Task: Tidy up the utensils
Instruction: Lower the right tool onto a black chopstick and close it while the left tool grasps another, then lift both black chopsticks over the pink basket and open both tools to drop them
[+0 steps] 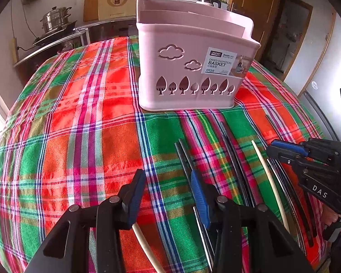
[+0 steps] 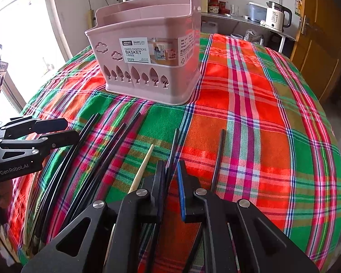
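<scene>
A pink divided chopstick basket stands upright on the plaid tablecloth, and what shows of its inside looks empty. Several black chopsticks and a pale one lie in front of it. My left gripper is open low over the cloth with only fabric between its fingers. Two black chopsticks run along its blue pad, and another pale chopstick lies under it. My right gripper is shut on a black chopstick that still rests on the cloth.
A lone black chopstick lies right of my right gripper. The round table's cloth drops off at the edges. Behind it a counter holds a steel steamer pot, a paper bag and a kettle.
</scene>
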Action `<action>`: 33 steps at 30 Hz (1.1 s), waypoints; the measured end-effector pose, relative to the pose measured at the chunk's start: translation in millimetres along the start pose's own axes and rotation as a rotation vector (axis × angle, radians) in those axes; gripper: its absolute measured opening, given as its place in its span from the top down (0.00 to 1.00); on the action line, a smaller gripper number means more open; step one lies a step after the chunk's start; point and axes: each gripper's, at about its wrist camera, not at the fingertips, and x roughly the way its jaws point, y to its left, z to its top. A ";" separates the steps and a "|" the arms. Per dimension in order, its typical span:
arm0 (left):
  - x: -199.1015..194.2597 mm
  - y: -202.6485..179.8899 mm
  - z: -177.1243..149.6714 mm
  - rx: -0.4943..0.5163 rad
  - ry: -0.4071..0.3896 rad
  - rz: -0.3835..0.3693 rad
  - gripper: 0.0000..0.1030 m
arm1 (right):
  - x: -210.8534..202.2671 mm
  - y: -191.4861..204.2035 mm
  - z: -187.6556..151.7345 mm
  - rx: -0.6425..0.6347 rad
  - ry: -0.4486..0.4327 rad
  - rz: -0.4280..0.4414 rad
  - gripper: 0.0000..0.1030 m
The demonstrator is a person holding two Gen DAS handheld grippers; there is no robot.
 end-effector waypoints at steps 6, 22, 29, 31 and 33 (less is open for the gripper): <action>4.9 -6.9 1.6 0.024 0.020 0.025 0.59 | 0.3 -0.3 0.1 -0.003 0.002 -0.004 0.89; 12.1 -25.0 14.5 0.083 0.061 0.043 0.91 | 7.6 0.4 11.0 -0.007 0.031 -0.017 0.94; -1.3 -14.9 19.4 0.030 0.039 -0.023 0.92 | -6.8 -1.2 14.8 0.013 -0.001 0.019 0.94; -12.4 -14.3 22.1 0.028 0.018 -0.042 0.93 | -16.0 0.2 18.0 0.009 -0.021 0.020 0.94; -26.5 -14.6 25.4 0.028 -0.011 -0.057 0.93 | -27.1 2.4 21.5 0.005 -0.044 0.022 0.94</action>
